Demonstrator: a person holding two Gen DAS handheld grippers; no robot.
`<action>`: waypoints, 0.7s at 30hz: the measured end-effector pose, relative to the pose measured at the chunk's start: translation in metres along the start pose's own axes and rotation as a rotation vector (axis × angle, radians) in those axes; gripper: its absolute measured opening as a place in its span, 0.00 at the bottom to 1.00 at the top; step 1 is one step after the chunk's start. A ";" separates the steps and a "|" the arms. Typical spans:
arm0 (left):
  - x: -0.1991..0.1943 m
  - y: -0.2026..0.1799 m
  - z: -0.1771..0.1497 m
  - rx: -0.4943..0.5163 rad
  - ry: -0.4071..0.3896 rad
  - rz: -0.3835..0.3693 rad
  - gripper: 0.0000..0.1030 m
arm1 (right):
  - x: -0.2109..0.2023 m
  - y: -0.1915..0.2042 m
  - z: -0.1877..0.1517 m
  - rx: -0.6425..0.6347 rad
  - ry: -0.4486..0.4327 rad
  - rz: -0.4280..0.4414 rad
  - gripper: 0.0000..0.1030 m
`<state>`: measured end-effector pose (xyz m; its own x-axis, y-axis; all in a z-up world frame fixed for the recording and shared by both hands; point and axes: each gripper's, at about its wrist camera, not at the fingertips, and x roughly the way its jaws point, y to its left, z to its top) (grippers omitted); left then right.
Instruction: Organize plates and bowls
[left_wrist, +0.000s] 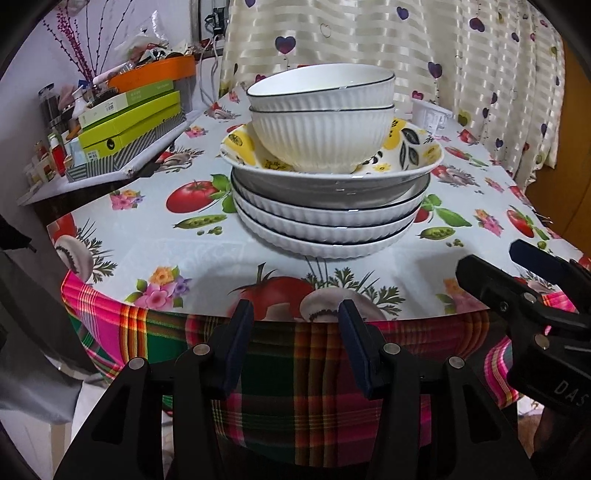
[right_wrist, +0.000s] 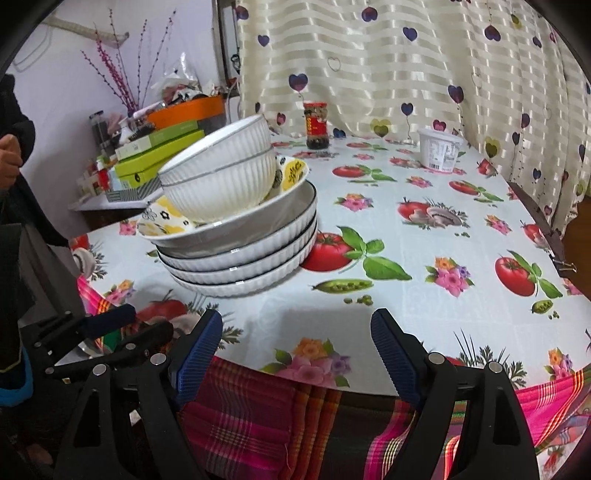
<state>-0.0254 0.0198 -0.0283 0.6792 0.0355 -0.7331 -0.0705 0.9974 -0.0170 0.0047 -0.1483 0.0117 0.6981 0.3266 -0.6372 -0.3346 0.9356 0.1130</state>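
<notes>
One stack stands on the table (left_wrist: 207, 258): three white ribbed plates (left_wrist: 325, 225) at the bottom, a yellow-flowered dish (left_wrist: 410, 147) on them, and two nested white ribbed bowls (left_wrist: 321, 122) on top. The stack also shows in the right wrist view (right_wrist: 240, 236), left of centre. My left gripper (left_wrist: 295, 314) is open and empty at the table's near edge, in front of the stack. My right gripper (right_wrist: 295, 325) is open and empty at the near edge, to the right of the stack; it also shows in the left wrist view (left_wrist: 517, 266).
A white plastic tub (right_wrist: 439, 149) and a red-capped sauce jar (right_wrist: 316, 125) stand at the back of the table by the curtain. A side shelf at the left holds green boxes (left_wrist: 129, 122) and an orange box (left_wrist: 155, 72). A plaid cloth (left_wrist: 295, 369) hangs over the near edge.
</notes>
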 end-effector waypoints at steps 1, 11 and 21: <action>0.001 0.001 -0.001 -0.005 0.003 -0.004 0.47 | 0.001 -0.001 -0.001 0.004 0.009 -0.005 0.81; 0.007 0.000 -0.004 -0.007 0.019 -0.009 0.47 | 0.011 -0.003 -0.007 0.027 0.047 -0.009 0.81; 0.011 0.002 -0.003 -0.030 0.054 -0.010 0.47 | 0.015 -0.001 -0.009 0.024 0.061 -0.005 0.81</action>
<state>-0.0205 0.0217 -0.0388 0.6393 0.0208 -0.7687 -0.0863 0.9953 -0.0448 0.0096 -0.1460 -0.0049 0.6596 0.3141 -0.6828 -0.3159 0.9402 0.1273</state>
